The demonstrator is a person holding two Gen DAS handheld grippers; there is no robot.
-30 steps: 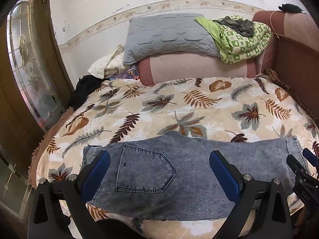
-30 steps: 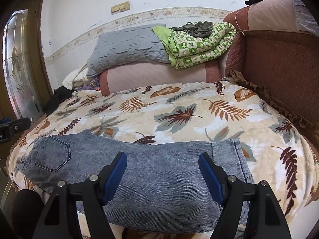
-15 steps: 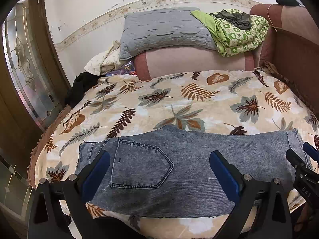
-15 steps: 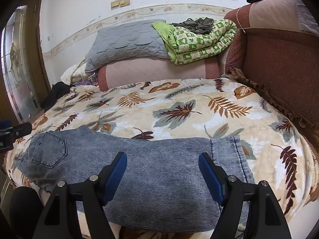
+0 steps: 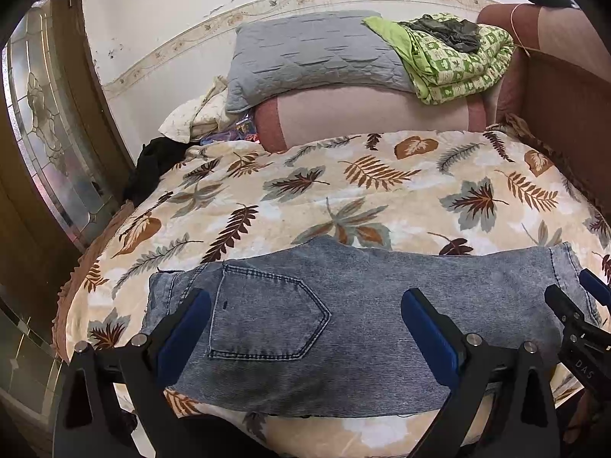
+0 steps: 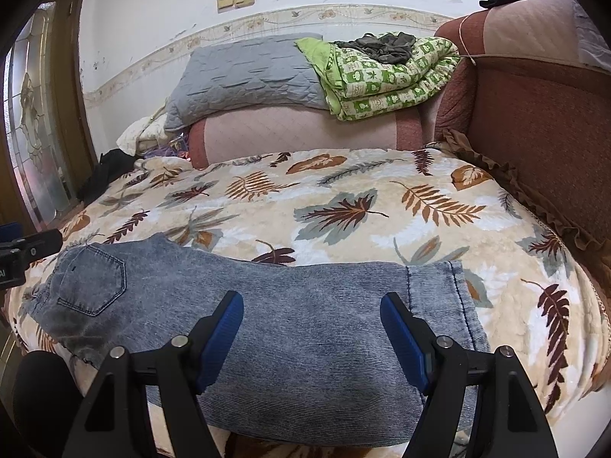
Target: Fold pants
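Pants (image 5: 343, 305), left wrist view: we record one pair in faded blue denim, folded lengthwise and lying flat along the near edge of the bed, on the leaf-print blanket (image 5: 343, 191). Back pocket (image 5: 267, 320) faces up toward the bed's left end; hemmed cuff (image 5: 569, 267) lies toward the right end. Our left tongs (image 5: 305, 328) stand released, blue pads spread wide over the pocket region, gripping nothing. Our right tongs (image 5: 584, 305) show only at the right border beside the cuff; from this view we cannot tell their state. At the far edge of the bed we list a pink bolster (image 5: 366, 118), a grey pillow (image 5: 313, 53) stacked on it, and a green checked quilt (image 5: 458, 61) resting partly on the pillow.

Right wrist view: pants (image 6: 305, 324) span the near edge, pocket (image 6: 91, 282) at the left end, cuff (image 6: 443, 294) toward the right. Right tongs (image 6: 311, 324) are released, pads well apart above the leg section, holding nothing. Part of the left tongs (image 6: 26, 252) enters at the left border near the waistband. Blanket (image 6: 343, 210), bolster (image 6: 298, 133), pillow (image 6: 248, 72) and quilt (image 6: 393, 80) appear as above; a brown upholstered headboard (image 6: 542, 133) borders the bed's right edge.
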